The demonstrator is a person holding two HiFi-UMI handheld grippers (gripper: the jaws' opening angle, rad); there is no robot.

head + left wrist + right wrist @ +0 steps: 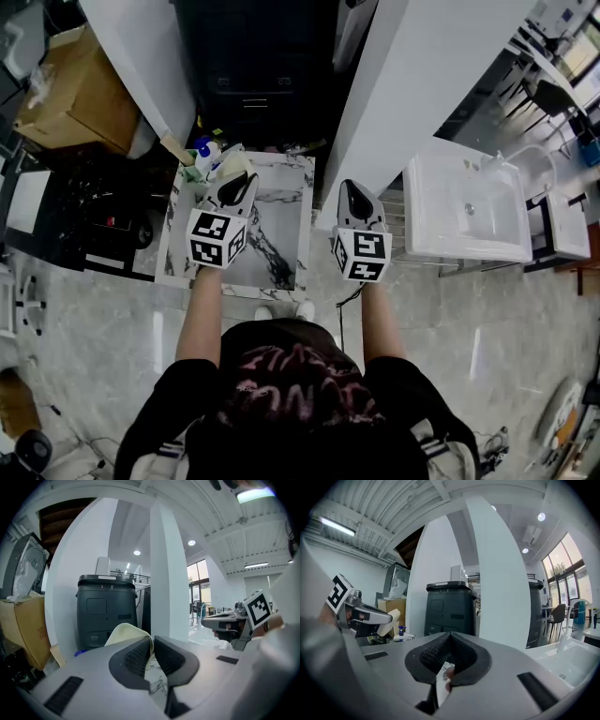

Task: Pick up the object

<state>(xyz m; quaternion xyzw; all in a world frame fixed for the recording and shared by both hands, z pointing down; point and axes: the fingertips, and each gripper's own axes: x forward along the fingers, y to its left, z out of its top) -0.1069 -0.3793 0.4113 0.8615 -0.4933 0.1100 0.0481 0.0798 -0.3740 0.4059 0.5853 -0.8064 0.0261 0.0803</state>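
Left gripper (153, 643): I had its jaws pinched narrow on the cream pad (123, 633), apparently raised off the marble table (281, 202), a grip suited to carrying it. Right gripper (449, 638): jaws together, empty, parked beside the table, out of the way.

A marble table (281, 187) is taken as landmark. A dark bin (258, 66) is set behind it. A cardboard box (80, 94) is placed well to its left, a white sink (466, 208) to its right. A blue-capped bottle (202, 150) is seen at its far left corner.
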